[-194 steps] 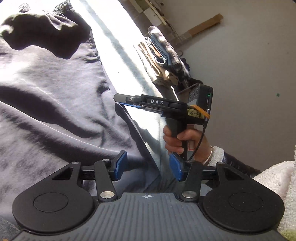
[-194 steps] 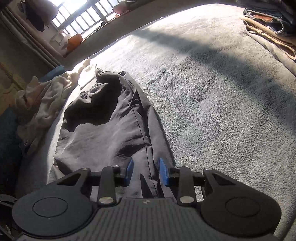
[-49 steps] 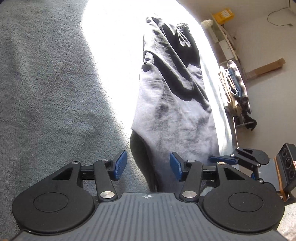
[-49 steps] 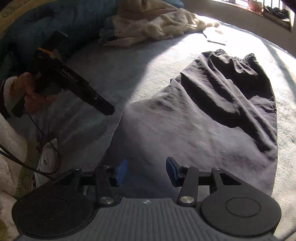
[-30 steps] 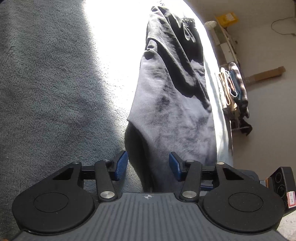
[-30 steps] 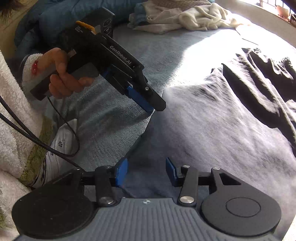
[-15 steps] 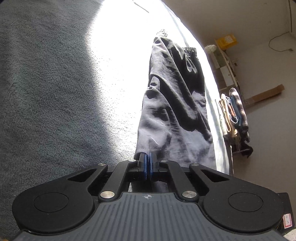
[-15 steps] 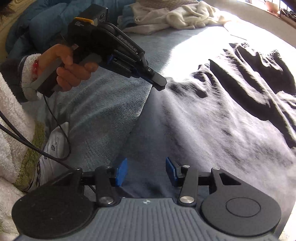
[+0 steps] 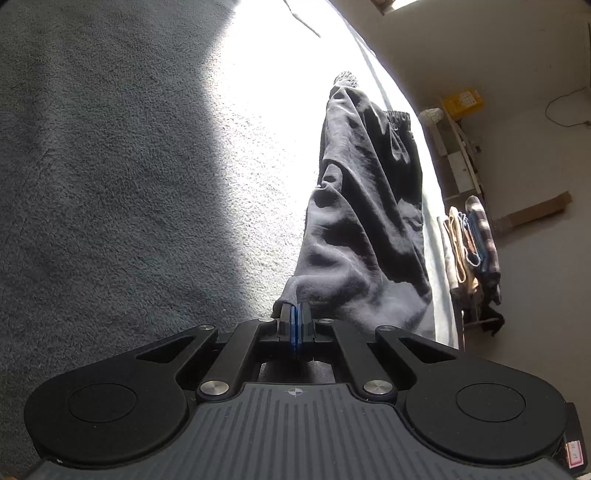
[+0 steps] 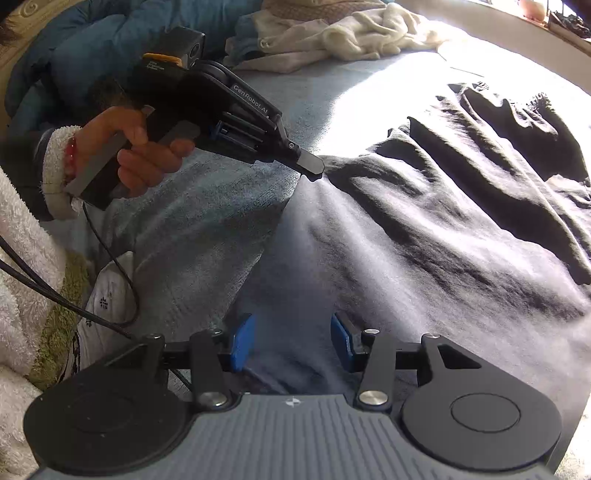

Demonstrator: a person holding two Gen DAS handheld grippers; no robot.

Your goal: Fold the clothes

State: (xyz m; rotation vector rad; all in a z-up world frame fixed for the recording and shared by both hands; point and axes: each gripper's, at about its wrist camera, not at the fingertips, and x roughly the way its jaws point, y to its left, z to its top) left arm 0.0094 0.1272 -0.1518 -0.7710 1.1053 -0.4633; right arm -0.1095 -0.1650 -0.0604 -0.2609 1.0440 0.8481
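Note:
Dark grey trousers (image 9: 365, 221) lie stretched along the right side of a grey fleece bed cover (image 9: 110, 184), waistband at the far end. My left gripper (image 9: 295, 314) is shut on the trousers' near left hem edge and lifts it a little. In the right wrist view the same trousers (image 10: 424, 240) spread across the cover, and the left gripper (image 10: 312, 166) pinches their edge, held by a hand (image 10: 144, 158). My right gripper (image 10: 291, 343) is open, its blue pads (image 10: 242, 343) low over the near hem with cloth between them.
A rack with folded clothes (image 9: 469, 243) stands on the floor beyond the bed's right edge. A heap of white and cream laundry (image 10: 343, 33) and a blue duvet (image 10: 74, 48) lie at the far side. A black cable (image 10: 110, 280) hangs by a white fleece sleeve (image 10: 22, 236).
My left gripper closed on the trousers' hem edge about half a second ago and has since pulled it up and back, bunching the cloth. The right gripper stayed open over the near hem.

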